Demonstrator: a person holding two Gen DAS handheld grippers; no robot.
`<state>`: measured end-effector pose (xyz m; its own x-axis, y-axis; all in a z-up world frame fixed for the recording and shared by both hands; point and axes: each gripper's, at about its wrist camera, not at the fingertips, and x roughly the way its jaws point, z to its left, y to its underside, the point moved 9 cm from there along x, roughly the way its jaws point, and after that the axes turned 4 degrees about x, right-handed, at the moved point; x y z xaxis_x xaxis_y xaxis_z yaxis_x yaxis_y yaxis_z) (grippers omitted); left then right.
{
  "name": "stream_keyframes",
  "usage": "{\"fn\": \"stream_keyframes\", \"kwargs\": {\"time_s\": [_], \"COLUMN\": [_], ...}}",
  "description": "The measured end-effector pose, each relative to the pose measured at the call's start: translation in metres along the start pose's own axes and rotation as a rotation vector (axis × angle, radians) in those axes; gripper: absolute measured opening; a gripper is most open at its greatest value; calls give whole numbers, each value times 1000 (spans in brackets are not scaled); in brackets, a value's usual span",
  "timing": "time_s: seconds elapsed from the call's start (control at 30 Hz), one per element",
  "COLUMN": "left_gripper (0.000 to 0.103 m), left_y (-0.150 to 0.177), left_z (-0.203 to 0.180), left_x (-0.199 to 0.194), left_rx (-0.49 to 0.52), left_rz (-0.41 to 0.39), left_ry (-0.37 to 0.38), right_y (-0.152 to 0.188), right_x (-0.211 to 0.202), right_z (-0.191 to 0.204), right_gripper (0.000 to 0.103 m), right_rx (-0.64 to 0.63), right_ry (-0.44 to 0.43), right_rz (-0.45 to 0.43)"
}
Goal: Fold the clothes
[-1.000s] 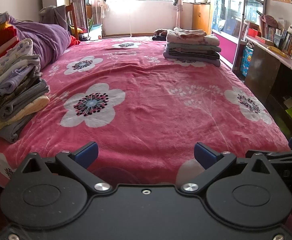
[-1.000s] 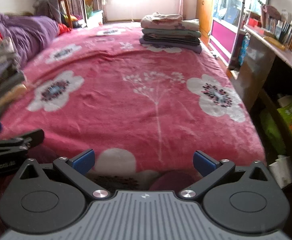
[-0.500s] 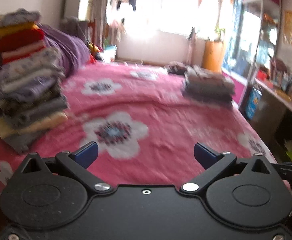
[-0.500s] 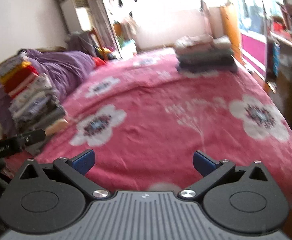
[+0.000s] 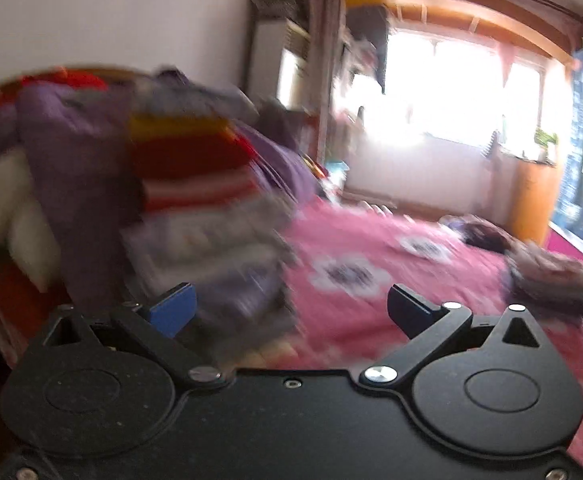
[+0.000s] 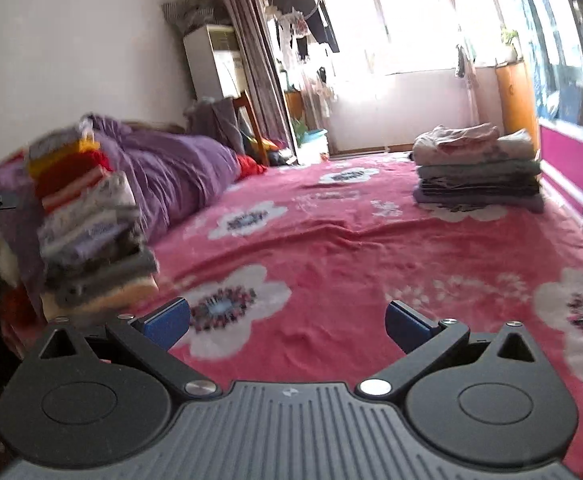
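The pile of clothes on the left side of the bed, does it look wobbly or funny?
A little. The tall pile of clothes leans: its layers slant and stick out unevenly, while the pile by the window sits flat and square. The image is blurred there, so part of the slant may be blur. Nothing has fallen onto the pink blanket.

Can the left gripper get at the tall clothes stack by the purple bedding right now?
Probably yes: the left gripper is open and empty, the tall stack fills the view just ahead, and nothing sits between them.

Tall folded clothes stack (image 6: 87, 216) at bed's left, shorter folded stack (image 6: 477, 168) far right
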<state>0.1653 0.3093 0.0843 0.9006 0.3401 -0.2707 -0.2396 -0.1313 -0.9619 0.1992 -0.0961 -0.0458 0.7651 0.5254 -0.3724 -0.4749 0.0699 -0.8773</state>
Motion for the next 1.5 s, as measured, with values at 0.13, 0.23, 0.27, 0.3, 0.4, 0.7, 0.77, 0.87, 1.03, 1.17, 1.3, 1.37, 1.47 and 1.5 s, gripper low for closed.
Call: {"fn": "stream_keyframes", "kwargs": {"time_s": [0.13, 0.23, 0.27, 0.3, 0.4, 0.7, 0.77, 0.87, 1.03, 1.17, 1.3, 1.37, 1.47, 1.5], "left_gripper": [101, 101, 100, 99, 84, 80, 80, 53, 4, 3, 1, 1, 1, 1], "left_y": [-52, -90, -103, -116, -155, -147, -146, -144, -149, -153, -174, -182, -190, -191], "left_z": [37, 65, 74, 83, 110, 160, 168, 164, 127, 94, 27, -9, -70, -89], "left_x": [30, 52, 60, 67, 88, 141, 156, 180, 180, 165, 109, 86, 50, 36], "left_rx": [21, 37, 43, 48, 64, 6, -9, 19, 152, 218, 284, 324, 424, 427], "left_rz": [-91, -158, -181, -204, -272, -197, -150, -81, -36, -38, -176, -224, -292, -309], "left_ry": [-78, -137, -156, -176, -234, -243, -236, -237, -225, -159, -35, 31, 82, 127], "right_y": [2, 6, 8, 9, 13, 35, 40, 46, 49, 50, 48, 45, 41, 40], "right_x": [33, 41, 43, 46, 53, 71, 76, 80, 79, 76, 68, 61, 50, 46], "right_z": [-15, -18, -19, -20, -23, -20, -18, -17, -17, -18, -27, -39, -58, -64], "right_gripper": [103, 103, 103, 103, 103, 103, 103, 103, 103, 103, 103, 103, 103, 103], "right_rx": [1, -17, -23, -29, -47, -15, -17, -17, -15, -18, 1, 26, 64, 76], "right_ry": [-33, -34, -35, -36, -39, -164, -160, -155, -144, -140, -120, -97, -62, -51], "right_rz": [0, -17, -22, -27, -43, -35, -5, 23, 37, 34, 12, -5, -31, -40]}}
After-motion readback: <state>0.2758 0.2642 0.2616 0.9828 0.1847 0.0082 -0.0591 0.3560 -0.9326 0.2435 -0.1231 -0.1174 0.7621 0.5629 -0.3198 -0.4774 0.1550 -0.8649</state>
